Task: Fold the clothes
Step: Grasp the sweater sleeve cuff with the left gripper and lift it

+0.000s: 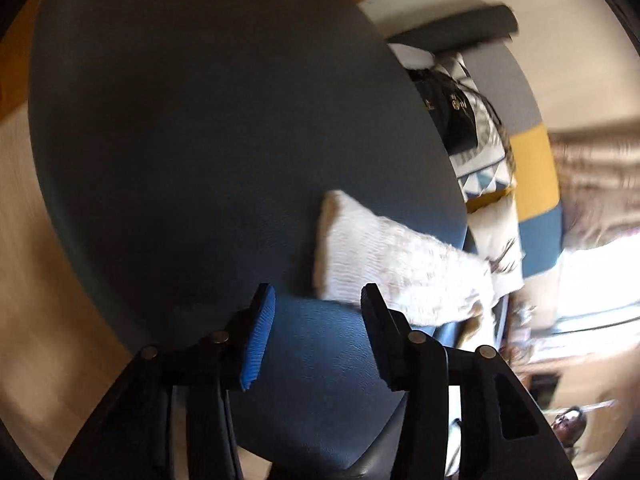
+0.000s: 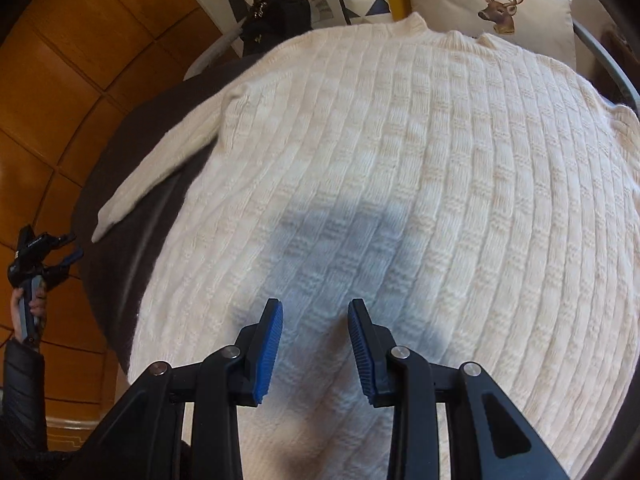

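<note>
We see the cream knit sweater spread flat over the dark round table, filling the right wrist frame. Right gripper, fingers spread, hovers over its lower body. Left gripper, fingers spread, empty; the sleeve lies at centre right.

L gripper & R gripper fingers apart (empty)

sweater: cream ribbed knit, soft, matt
ottoman: dark leather-like, fine grain, slight sheen
floor: glossy wood
finger pads: blue ridged rubber
deer cushion: matt cloth
</note>
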{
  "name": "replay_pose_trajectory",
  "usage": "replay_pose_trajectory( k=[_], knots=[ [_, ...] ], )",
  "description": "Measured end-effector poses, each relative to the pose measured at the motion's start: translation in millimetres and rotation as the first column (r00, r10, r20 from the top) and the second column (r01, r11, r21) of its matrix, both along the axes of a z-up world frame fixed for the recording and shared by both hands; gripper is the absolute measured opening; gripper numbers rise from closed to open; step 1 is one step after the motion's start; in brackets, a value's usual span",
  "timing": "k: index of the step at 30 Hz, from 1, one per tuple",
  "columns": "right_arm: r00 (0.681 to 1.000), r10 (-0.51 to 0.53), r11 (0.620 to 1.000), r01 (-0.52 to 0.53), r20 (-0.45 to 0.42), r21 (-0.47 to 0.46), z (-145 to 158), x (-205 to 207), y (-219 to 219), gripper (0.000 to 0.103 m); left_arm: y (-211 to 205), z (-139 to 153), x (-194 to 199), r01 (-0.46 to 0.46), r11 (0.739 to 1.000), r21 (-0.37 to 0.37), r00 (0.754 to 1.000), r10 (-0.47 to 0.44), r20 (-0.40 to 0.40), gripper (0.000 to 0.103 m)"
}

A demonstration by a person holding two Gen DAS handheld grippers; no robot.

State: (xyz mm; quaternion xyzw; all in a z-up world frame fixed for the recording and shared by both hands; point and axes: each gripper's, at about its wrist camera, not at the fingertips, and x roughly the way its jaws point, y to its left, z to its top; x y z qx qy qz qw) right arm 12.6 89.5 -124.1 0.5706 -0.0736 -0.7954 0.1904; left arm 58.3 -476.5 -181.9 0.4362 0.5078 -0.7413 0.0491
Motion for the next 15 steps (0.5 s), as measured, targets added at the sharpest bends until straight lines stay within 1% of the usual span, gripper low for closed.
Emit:
replay_pose_trajectory(
  k=[2,4,6,8,10,12,13,14,15],
  knots=[
    [1.0,0.001,1.0,-0.001,-0.011,0.011,4.2,5.8,-8.2,0.034,5.2,-11.3,-2.8,-0.017,0.998,0.067,0.999,0.019,-0.026,0.049],
    [1.0,0.007,1.0,-0.007,-0.023,0.02,10.1,10.3,-17.0,0.034,7.8,-14.4,-8.0,-0.02,0.995,0.093,0.998,0.026,-0.058,0.049],
    [0.999,0.018,0.999,-0.017,-0.032,0.033,12.5,15.7,-25.6,0.034,13.6,-5.1,-12.9,-0.037,0.999,0.011,0.998,0.038,-0.055,0.049],
    [0.999,0.028,0.998,-0.026,-0.04,0.05,12.5,21.3,-34.0,0.034,19.7,5.1,-17.8,-0.055,0.995,-0.08,0.997,0.051,-0.05,0.051],
    [0.998,0.029,0.997,-0.024,-0.062,0.08,10.7,24.4,-40.4,0.034,25.8,15.4,-22.7,-0.072,0.983,-0.171,0.997,0.064,-0.047,0.051],
    [0.996,0.022,0.993,-0.011,-0.09,0.119,5.6,25.3,-44.2,0.034,31.8,25.7,-27.5,-0.087,0.962,-0.26,0.996,0.078,-0.045,0.051],
    [0.994,0.02,0.989,-0.005,-0.103,0.146,2.1,25.6,-46.0,0.034,34.9,30.8,-30.0,-0.094,0.948,-0.304,0.995,0.085,-0.045,0.041],
    [0.993,0.021,0.983,0.0,-0.113,0.182,-2.6,25.1,-47.7,0.034,37.9,35.9,-32.4,-0.101,0.932,-0.347,0.995,0.092,-0.044,0.011],
    [0.993,0.021,0.975,0.004,-0.112,0.221,-8.8,23.6,-49.5,0.033,41.0,41.0,-34.8,-0.108,0.915,-0.39,0.994,0.099,-0.045,0.005]
  ],
)
